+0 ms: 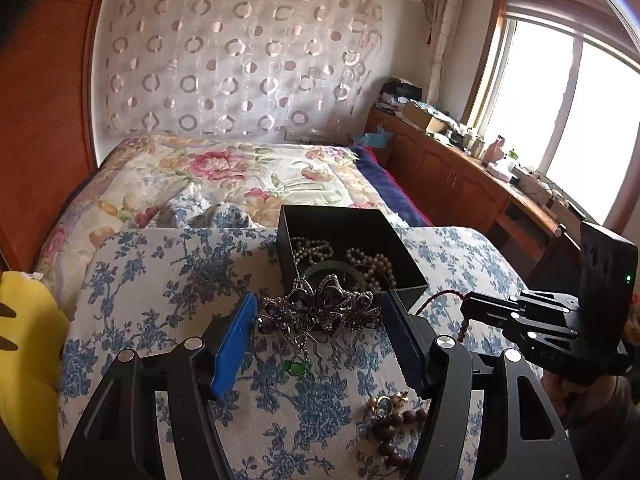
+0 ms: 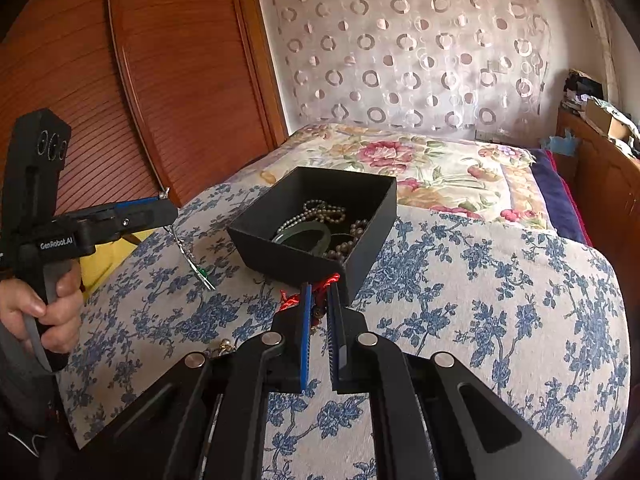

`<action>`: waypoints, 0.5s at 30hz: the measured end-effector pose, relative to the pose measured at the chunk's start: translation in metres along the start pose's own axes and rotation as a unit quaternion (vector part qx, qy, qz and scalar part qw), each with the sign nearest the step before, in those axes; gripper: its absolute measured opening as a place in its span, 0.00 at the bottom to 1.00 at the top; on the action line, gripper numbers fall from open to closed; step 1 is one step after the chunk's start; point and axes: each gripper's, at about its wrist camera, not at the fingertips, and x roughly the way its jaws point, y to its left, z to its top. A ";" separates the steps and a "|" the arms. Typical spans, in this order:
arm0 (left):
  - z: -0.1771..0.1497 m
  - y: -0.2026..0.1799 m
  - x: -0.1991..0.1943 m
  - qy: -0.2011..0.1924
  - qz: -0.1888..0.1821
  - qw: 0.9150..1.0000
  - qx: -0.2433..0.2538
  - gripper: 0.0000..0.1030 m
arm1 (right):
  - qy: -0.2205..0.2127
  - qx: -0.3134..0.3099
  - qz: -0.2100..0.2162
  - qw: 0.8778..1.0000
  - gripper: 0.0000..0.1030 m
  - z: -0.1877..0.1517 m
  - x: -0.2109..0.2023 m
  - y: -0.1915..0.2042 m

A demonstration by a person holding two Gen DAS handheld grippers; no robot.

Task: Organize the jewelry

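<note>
A black open box (image 1: 352, 224) (image 2: 280, 240) sits on the blue-flowered cushion and holds pearl strands (image 1: 372, 264) and a green jade bangle (image 2: 308, 238). My left gripper (image 1: 320, 312) grips a dark purple rhinestone hair clip (image 1: 320, 308) between its jaws, just short of the box; a thin chain with a green stone (image 1: 297, 367) (image 2: 202, 272) hangs from it. My right gripper (image 2: 319, 292) is shut on a red-corded brown bead string (image 2: 320, 284) (image 1: 460, 320) at the box's near corner.
A gold piece and brown wooden beads (image 1: 394, 420) lie on the cushion (image 2: 500, 300) under my left gripper. A yellow plush (image 1: 24, 360) lies at the left. The flowered bed (image 1: 224, 168) is behind, with a wooden wardrobe (image 2: 140, 80) and cabinets (image 1: 448, 172).
</note>
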 end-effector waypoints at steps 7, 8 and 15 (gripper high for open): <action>0.004 -0.001 -0.002 -0.002 -0.005 1.000 0.003 0.60 | -0.005 0.001 0.006 1.000 0.08 0.005 -0.002 -0.001; 0.004 -0.003 -0.004 -0.004 -0.007 1.000 0.005 0.60 | -0.005 0.000 0.007 1.000 0.08 0.004 -0.001 -0.001; -0.004 -0.002 0.010 0.012 0.059 0.997 0.039 0.60 | -0.005 0.002 0.007 1.000 0.08 0.001 -0.001 -0.002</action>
